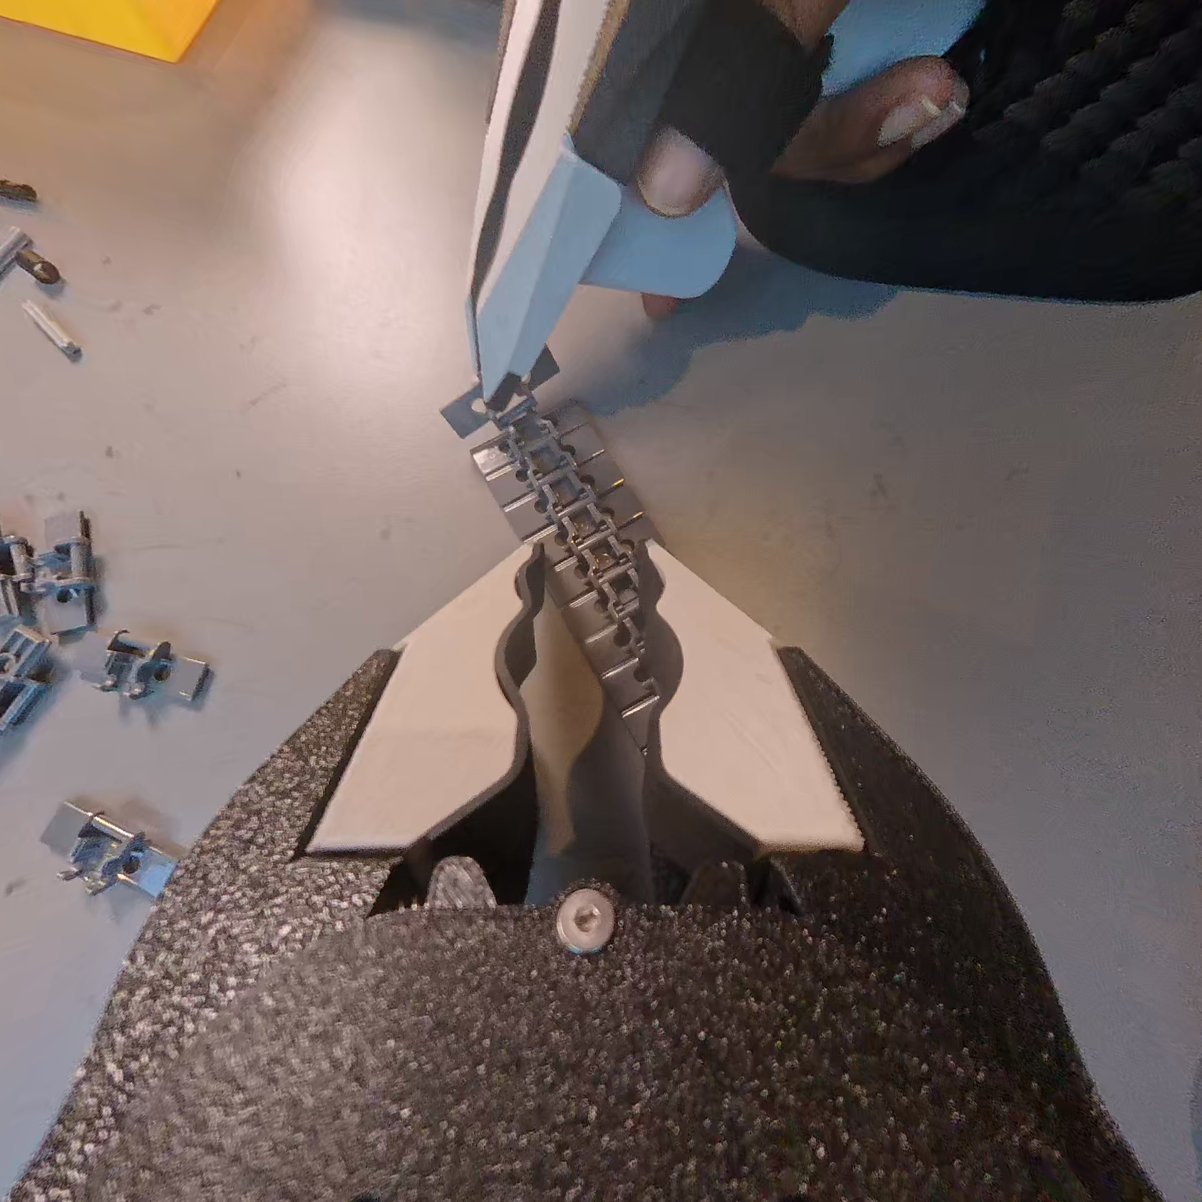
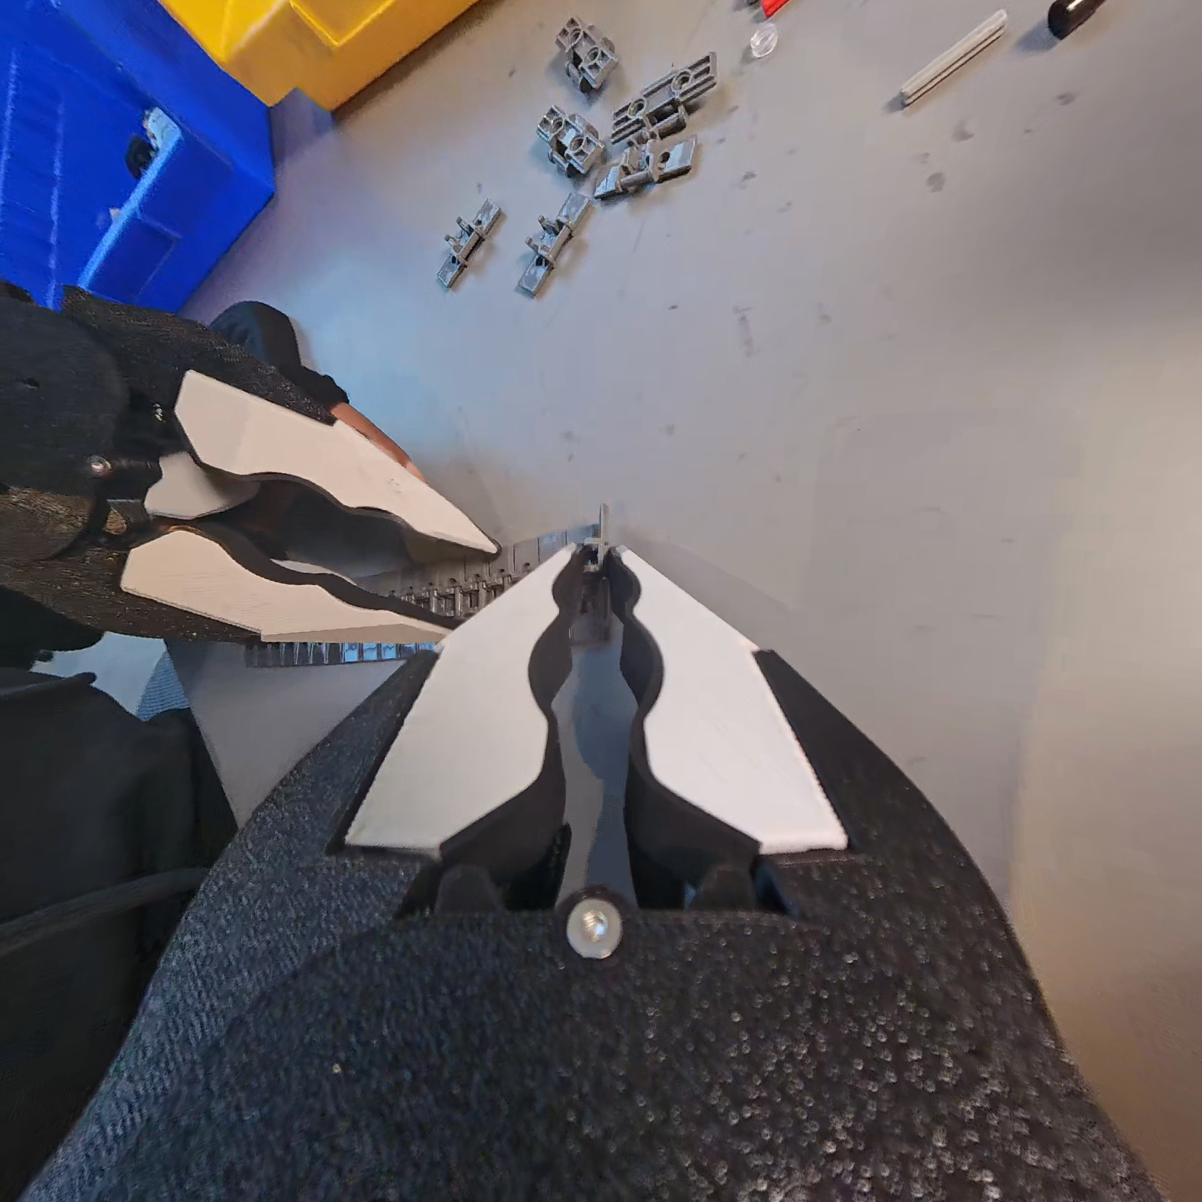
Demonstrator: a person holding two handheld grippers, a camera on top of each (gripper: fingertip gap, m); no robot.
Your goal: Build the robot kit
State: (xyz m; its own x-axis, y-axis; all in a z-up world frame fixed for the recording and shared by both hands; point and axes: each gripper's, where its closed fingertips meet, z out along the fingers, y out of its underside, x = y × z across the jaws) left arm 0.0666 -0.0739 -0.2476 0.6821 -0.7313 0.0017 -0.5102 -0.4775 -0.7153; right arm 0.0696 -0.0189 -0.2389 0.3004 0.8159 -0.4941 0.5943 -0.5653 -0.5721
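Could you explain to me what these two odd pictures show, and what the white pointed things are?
The white pointed things are the fingers of two hand-held grippers; a person squeezes one in each hand, and a camera on each looks out along its fingers. One picture comes from the left gripper, the other from the right gripper. Both are shut on the same grey plastic chain of links: the left holds one end, the right pinches the link at the other end. It is stretched between them just above a grey table. On the table lie loose grey links and a pale rod. At the far edge are a yellow bin and a blue bin.
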